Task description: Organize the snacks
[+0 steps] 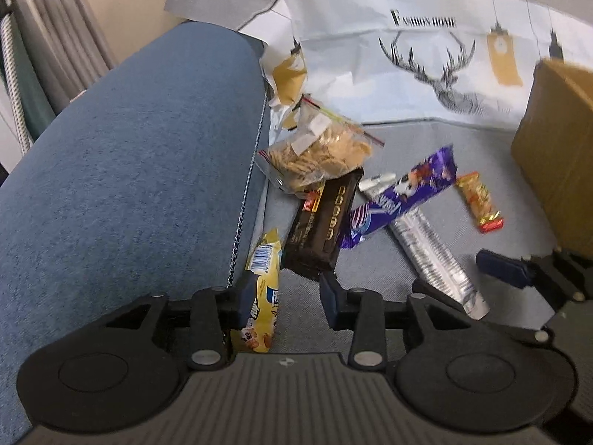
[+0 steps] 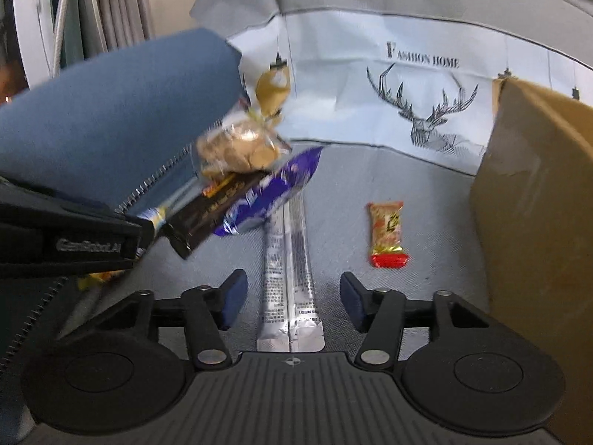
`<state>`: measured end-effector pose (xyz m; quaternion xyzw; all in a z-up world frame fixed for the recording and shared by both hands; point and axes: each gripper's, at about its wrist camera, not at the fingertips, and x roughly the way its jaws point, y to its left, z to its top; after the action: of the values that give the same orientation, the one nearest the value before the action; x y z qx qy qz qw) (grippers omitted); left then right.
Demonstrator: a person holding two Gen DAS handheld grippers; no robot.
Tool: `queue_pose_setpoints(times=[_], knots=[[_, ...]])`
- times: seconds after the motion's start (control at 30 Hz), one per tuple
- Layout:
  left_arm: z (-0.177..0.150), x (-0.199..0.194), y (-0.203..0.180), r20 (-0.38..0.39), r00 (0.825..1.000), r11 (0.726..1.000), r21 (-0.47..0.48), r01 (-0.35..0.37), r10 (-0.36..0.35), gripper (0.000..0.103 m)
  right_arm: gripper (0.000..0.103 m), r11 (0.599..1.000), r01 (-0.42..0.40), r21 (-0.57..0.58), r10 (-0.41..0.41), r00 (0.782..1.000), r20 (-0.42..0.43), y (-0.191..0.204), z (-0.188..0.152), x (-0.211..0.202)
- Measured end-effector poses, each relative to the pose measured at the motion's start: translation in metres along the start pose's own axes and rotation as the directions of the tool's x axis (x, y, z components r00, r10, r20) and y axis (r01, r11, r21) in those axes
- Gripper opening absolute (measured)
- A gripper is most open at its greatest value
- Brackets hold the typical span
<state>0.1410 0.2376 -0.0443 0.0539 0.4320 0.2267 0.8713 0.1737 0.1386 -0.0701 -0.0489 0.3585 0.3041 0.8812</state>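
Where the grey sofa seat [image 2: 426, 193] serves as landmark, the blue armrest [image 1: 129, 170] bounds its left side, the deer-print white cloth [image 1: 426, 74] drapes its back, and a brown cardboard box [image 2: 537, 222] stands at its right edge. Heaped on the seat against the armrest lie a clear zip bag of crackers [image 1: 318, 152], a dark brown biscuit pack [image 1: 322, 222] leaning under it, and a purple wrapper [image 1: 400, 193] overlapping the pack. Paired silver sachets [image 2: 291, 278] run down the middle of the seat from beneath the purple wrapper. A yellow snack packet [image 1: 261, 289] stands on edge at the foot of the armrest. One small orange-and-red candy [image 2: 387, 235] lies apart, between sachets and box. Left gripper [image 1: 285, 296]: jaws parted, yellow packet between them against the left pad, right pad clear of it. Right gripper [image 2: 292, 296]: jaws parted astride the near ends of the sachets, neither pad touching.
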Motion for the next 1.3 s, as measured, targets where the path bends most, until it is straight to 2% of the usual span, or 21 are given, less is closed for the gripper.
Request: queue_pose_setpoints(times=[0.07, 0.13, 0.2, 0.4, 0.53, 0.57, 0.63, 0.67, 0.7, 0.77, 0.93, 0.97, 1.0, 1.07, 1.13, 1.23, 1.3], knots=[[0.000, 0.006, -0.007, -0.009, 1.000, 0.999, 0.029, -0.022, 0.023, 0.046, 0.056, 1.000, -0.002, -0.010, 0.002, 1.000, -0.010, 0.000, -0.003, 0.006], [0.002, 0.014, -0.012, -0.022, 0.999, 0.998, 0.043, -0.039, 0.040, 0.046, 0.039, 0.999, 0.018, -0.050, -0.018, 1.000, 0.008, 0.002, -0.005, 0.007], [0.005, 0.021, -0.014, -0.037, 0.998, 0.998, 0.039, -0.049, 0.050, 0.046, 0.032, 0.999, 0.002, -0.051, -0.002, 1.000, 0.008, 0.000, -0.004, 0.004], [0.006, 0.041, -0.031, -0.085, 0.988, 0.987, 0.109, -0.119, 0.128, 0.050, 0.029, 0.998, 0.023, -0.063, -0.023, 1.000, 0.005, -0.009, -0.012, -0.010], [0.003, 0.045, -0.035, -0.073, 0.985, 0.979, 0.143, -0.147, 0.159, 0.050, 0.029, 0.999, 0.014, -0.049, -0.015, 0.999, -0.037, -0.012, -0.018, -0.026], [0.002, 0.045, -0.034, -0.072, 0.984, 0.977, 0.148, -0.151, 0.163, 0.047, 0.029, 0.999, 0.004, -0.036, -0.006, 0.999, -0.051, -0.013, -0.020, -0.031], [0.001, 0.044, -0.033, -0.071, 0.980, 0.973, 0.153, -0.172, 0.184, 0.029, 0.029, 1.000, -0.003, -0.018, 0.001, 0.997, -0.075, -0.012, -0.025, -0.041], [0.001, 0.043, -0.030, -0.066, 0.978, 0.972, 0.145, -0.187, 0.198, 0.014, 0.029, 1.000, -0.007, -0.013, 0.006, 0.997, -0.082, -0.011, -0.028, -0.047], [0.002, 0.040, -0.027, -0.063, 0.978, 0.974, 0.129, -0.187, 0.197, 0.007, 0.029, 1.000, -0.013, -0.015, 0.012, 0.996, -0.088, -0.009, -0.031, -0.053], [0.001, 0.035, -0.020, -0.057, 0.983, 0.981, 0.095, -0.168, 0.174, 0.000, 0.029, 0.999, -0.017, -0.030, 0.014, 0.996, -0.085, -0.007, -0.035, -0.065], [-0.006, 0.021, -0.010, -0.056, 0.991, 0.991, 0.063, -0.116, 0.119, 0.000, 0.029, 0.998, -0.028, -0.053, 0.024, 0.997, -0.074, -0.007, -0.043, -0.095], [-0.008, 0.018, -0.008, -0.057, 0.994, 0.995, 0.049, -0.087, 0.089, 0.000, 0.029, 0.998, -0.030, -0.050, 0.026, 0.997, -0.074, -0.009, -0.045, -0.100], [-0.009, 0.015, -0.006, -0.059, 0.998, 0.999, 0.025, -0.028, 0.030, 0.000, 0.029, 0.998, -0.031, -0.046, 0.027, 0.997, -0.075, -0.010, -0.047, -0.105], [-0.013, 0.007, -0.005, -0.059, 0.993, 0.995, -0.011, 0.104, -0.104, 0.000, 0.029, 0.999, -0.034, -0.037, 0.031, 0.996, -0.079, -0.012, -0.050, -0.114], [-0.015, -0.004, -0.014, -0.032, 0.990, 0.990, 0.028, 0.139, -0.138, 0.000, 0.029, 0.999, -0.038, -0.026, 0.036, 0.996, -0.080, -0.012, -0.053, -0.120], [-0.015, -0.014, -0.025, 0.019, 0.998, 0.993, 0.100, 0.056, -0.058, 0.010, 0.029, 0.999, -0.027, -0.036, 0.024, 0.997, -0.076, -0.010, -0.057, -0.125], [-0.018, -0.014, -0.032, 0.023, 0.998, 0.987, 0.149, -0.054, 0.051, 0.046, 0.029, 0.999, -0.012, -0.046, 0.008, 0.997, -0.082, -0.008, -0.058, -0.122]])
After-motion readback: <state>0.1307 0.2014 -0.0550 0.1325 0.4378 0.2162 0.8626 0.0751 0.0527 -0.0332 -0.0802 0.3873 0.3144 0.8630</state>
